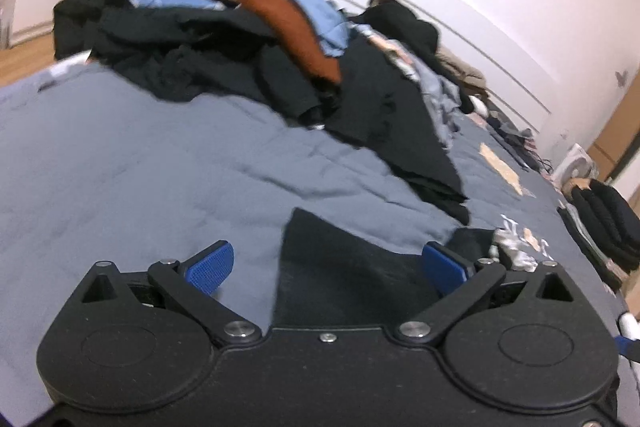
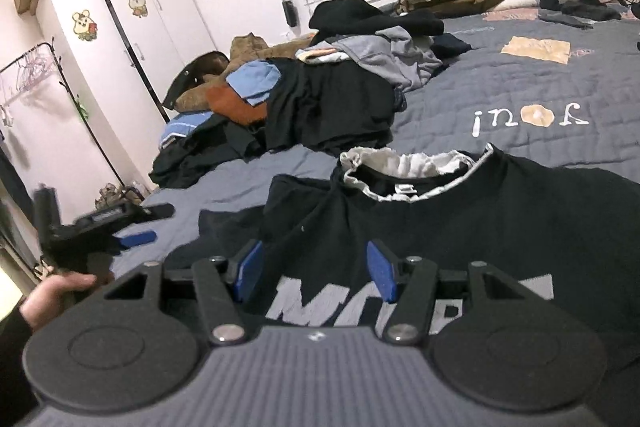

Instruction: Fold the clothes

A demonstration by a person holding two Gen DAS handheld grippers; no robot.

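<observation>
On the grey-blue quilted bedspread (image 2: 500, 95), a black sweatshirt with white block lettering and a white-trimmed neck (image 2: 460, 211) lies spread flat, chest up, collar pointing away from the right wrist camera. Nothing folded on it yet, as far as I can judge.

Right gripper (image 2: 316, 275): blue pads (image 2: 249, 273) part-way apart, hovering over the lettering, gripping nothing. Left gripper (image 1: 326, 263): pads spread wide, empty, with a black sleeve edge (image 1: 340, 267) of the sweatshirt lying between them, contact unclear. Left view is blurred. In the right view the left tool sits off the sleeve side, held by a bare hand (image 2: 56, 293).

Behind the sweatshirt, close by, a heap of unfolded clothes (image 2: 312, 99) in black, light blue, rust and grey.

Risks from here:
- Left pads close on 1 layer only, so the sleeve drags and the body bunches.
- Left pads bite the bedspread along with the sleeve, since both lie flat together.
- Right gripper grabs mid-chest rather than an edge, giving a crooked fold.
- Sweatshirt swings into the heap and snags a loose garment.
</observation>
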